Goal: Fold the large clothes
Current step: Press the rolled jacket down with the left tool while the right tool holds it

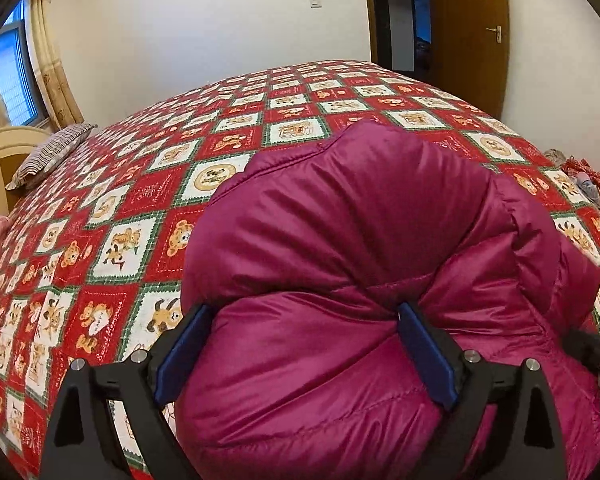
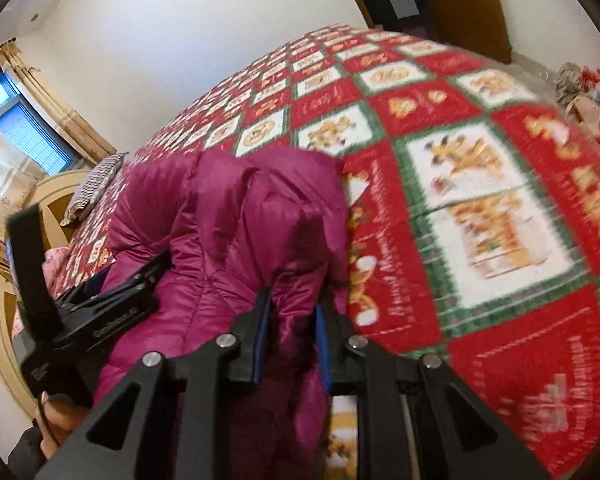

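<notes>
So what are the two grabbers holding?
The right gripper pinches a fold of the purple jacket. The left gripper stands wide around it, seemingly not gripping.

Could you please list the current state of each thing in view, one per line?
Magenta puffer jacket: bunched up on the bed, puffy, fold unfinished.
Left gripper: jaws wide, jacket bulging between them.
Right gripper: nearly closed, pinching a jacket fold.
Patchwork bedspread: spread flat over the bed.
Striped pillow: lying at the headboard.
Wooden door: standing open.
</notes>
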Available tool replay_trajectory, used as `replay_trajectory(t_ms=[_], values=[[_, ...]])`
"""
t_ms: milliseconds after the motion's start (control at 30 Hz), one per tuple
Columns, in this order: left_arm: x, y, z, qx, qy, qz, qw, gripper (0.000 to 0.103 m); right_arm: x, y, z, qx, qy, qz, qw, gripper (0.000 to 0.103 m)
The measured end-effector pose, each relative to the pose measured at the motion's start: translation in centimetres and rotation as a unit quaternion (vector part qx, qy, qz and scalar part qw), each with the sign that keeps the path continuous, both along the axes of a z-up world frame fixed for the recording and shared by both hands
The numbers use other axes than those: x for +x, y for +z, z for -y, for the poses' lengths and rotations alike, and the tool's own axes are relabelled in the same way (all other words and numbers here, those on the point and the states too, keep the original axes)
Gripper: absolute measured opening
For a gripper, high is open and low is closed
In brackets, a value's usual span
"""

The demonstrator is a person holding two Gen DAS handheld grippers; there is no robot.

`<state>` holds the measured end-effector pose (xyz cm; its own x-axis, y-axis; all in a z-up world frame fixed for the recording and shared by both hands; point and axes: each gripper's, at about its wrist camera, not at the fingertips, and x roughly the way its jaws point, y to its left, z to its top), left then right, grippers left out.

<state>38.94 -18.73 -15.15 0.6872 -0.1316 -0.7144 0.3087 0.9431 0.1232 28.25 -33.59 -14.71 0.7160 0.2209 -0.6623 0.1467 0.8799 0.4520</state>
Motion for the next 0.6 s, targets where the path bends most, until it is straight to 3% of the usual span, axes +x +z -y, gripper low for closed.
replay_trajectory(t_ms=[133,300,467,600], values=[[-0.1,0.0,0.3,0.003,0.001,0.001,1.0000,0.095,-0.6,4.4,0.2,-0.054,-0.019,0.015,0.998,0.024],[-0.2,0.1,0.5,0.014,0.002,0.008,0.9999,0.095,2.8,7.7,-0.8,-0.010,-0.021,0.006,1.000,0.025],[0.0,0.2,0.3,0.015,0.001,0.009,0.9998,0.095,6.6,3.6,-2.8,-0.065,-0.054,-0.067,0.994,0.025],[0.5,0.1,-0.2,-0.002,-0.003,-0.006,1.0000,0.095,6.4,0.9,-2.5,-0.072,-0.081,-0.052,0.993,0.024]])
